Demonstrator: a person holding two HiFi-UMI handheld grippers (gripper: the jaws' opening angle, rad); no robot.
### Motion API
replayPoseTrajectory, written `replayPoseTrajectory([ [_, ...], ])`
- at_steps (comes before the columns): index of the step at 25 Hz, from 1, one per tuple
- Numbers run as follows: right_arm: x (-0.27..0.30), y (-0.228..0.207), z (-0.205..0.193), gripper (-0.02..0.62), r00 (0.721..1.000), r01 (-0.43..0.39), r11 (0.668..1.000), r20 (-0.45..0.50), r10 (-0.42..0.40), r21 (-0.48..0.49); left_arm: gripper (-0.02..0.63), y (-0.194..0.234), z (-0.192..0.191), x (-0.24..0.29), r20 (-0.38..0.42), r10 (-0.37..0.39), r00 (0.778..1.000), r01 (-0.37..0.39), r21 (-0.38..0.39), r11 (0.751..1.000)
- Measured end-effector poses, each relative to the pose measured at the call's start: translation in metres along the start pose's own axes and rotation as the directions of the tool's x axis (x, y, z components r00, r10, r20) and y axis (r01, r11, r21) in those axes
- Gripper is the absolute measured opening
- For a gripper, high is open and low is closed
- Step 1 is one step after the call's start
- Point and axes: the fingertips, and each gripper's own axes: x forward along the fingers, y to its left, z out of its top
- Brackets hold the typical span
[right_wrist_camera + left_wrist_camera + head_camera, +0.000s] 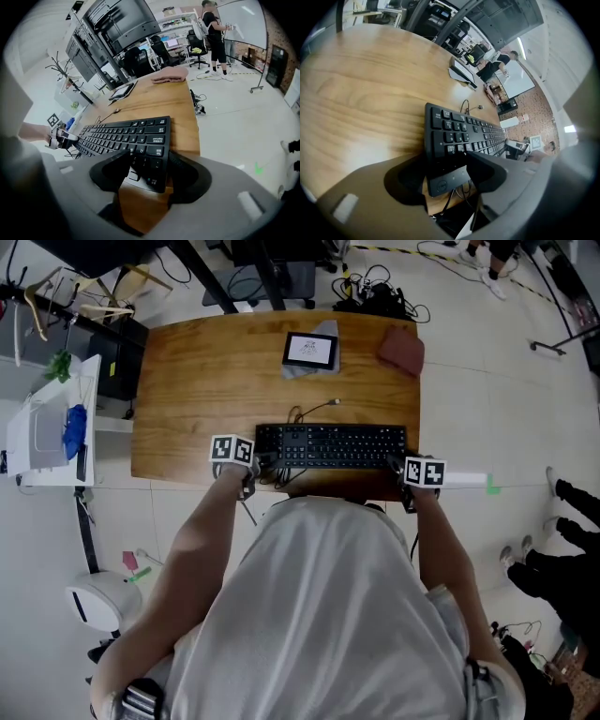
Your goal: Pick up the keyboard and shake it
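Note:
A black keyboard (333, 444) lies along the near edge of the wooden table (206, 381). My left gripper (258, 465) is at its left end and my right gripper (398, 465) at its right end. In the left gripper view the jaws close over the keyboard's (459, 136) near corner, so the left gripper (447, 173) is shut on it. The right gripper view shows the right gripper (147, 166) shut on the opposite corner of the keyboard (126, 133), which juts past the table edge. The keyboard's cable (314, 411) curls behind it.
A tablet (310, 350) on a grey cloth and a folded reddish cloth (401, 351) lie at the table's far side. A white cabinet (47, 427) stands to the left. Tangled cables (375, 292) lie on the floor beyond. A person (213, 33) stands far off.

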Motion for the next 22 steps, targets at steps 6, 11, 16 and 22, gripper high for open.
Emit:
replayPoseTrajectory([
  [6, -0.003, 0.003, 0.005, 0.267, 0.999, 0.047, 0.995, 0.024, -0.045, -0.091, 0.270, 0.004, 0.002, -0.007, 0.044, 0.063, 0.997, -0.064, 0.010, 0.998],
  [11, -0.005, 0.008, 0.007, 0.265, 0.998, 0.030, 0.995, 0.058, -0.025, -0.099, 0.270, 0.024, 0.007, -0.034, 0.153, 0.161, 0.975, -0.152, -0.066, 0.986],
  [16, -0.017, 0.013, 0.010, 0.241, 0.995, -0.001, 0.993, 0.101, 0.013, -0.117, 0.261, 0.017, -0.004, -0.052, 0.237, 0.172, 0.956, -0.156, -0.082, 0.984],
  [22, -0.035, 0.003, -0.003, 0.165, 0.993, 0.003, 0.989, 0.115, 0.015, -0.149, 0.239, -0.025, -0.032, -0.048, 0.259, 0.166, 0.951, -0.160, -0.042, 0.986],
])
